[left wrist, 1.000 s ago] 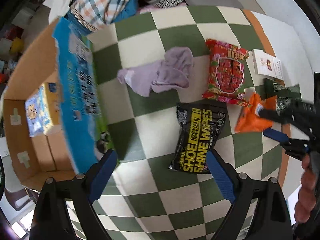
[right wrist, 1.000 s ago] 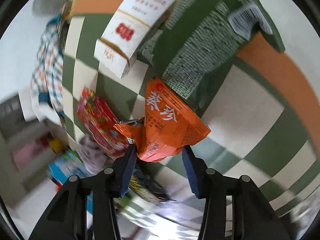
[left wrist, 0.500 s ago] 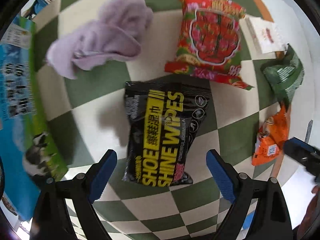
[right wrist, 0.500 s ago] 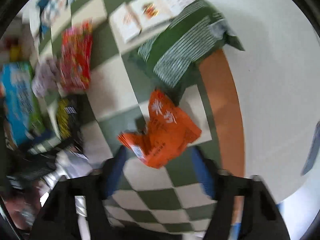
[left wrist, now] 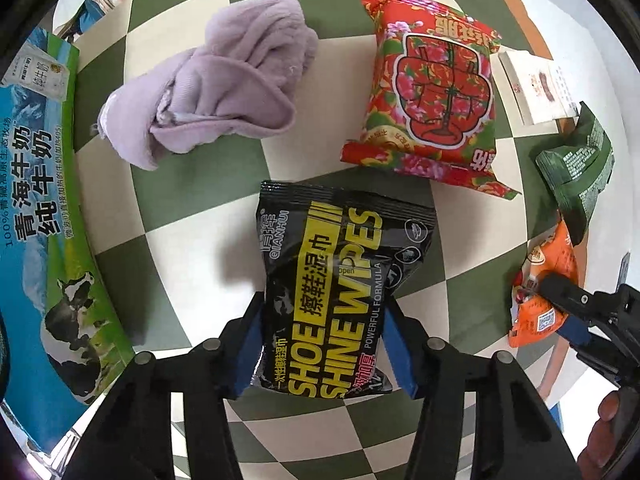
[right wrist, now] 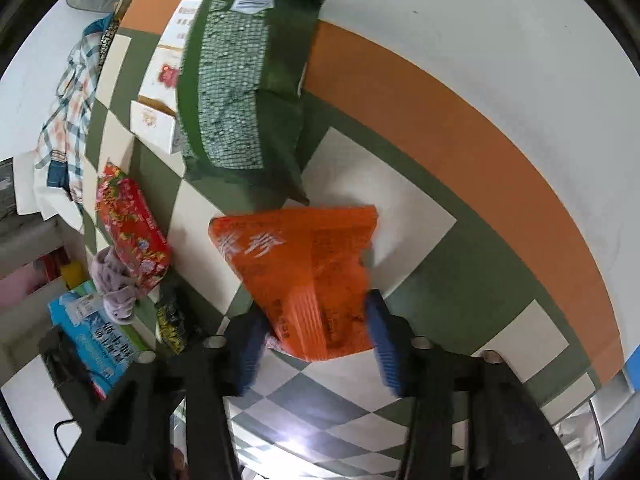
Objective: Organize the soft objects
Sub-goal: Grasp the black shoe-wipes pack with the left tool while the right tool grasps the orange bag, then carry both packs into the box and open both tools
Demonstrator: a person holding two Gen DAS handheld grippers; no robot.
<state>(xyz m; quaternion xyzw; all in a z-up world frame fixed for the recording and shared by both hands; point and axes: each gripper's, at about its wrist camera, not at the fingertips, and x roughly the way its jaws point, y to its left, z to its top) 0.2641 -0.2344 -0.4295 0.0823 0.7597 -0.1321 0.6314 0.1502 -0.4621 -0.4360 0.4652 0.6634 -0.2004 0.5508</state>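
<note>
A black shoe wipes pack [left wrist: 340,264] lies on the green-and-cream checkered mat [left wrist: 192,208]. My left gripper [left wrist: 322,332] points down over it, its jaws closing, the blue pads pressing the pack's two long sides. An orange snack packet [right wrist: 304,268] sits between the fingers of my right gripper [right wrist: 316,320], whose jaws are closing, pads against its sides. The left wrist view shows that right gripper [left wrist: 560,308] on the orange packet [left wrist: 548,264] at the mat's right edge. A crumpled lilac cloth [left wrist: 228,84] and a red flowered bag [left wrist: 436,84] lie beyond the wipes.
A dark green bag [right wrist: 244,84] lies just past the orange packet, partly over a white booklet [right wrist: 154,124]. A blue-green milk carton box [left wrist: 44,200] bounds the mat's left side. Plaid clothing [right wrist: 68,96] lies at the far end. White floor with an orange band [right wrist: 460,136] lies right.
My left gripper has come down over the wipes pack and its wide jaws have closed onto it. My right gripper let the orange packet drop, then closed around it again.
</note>
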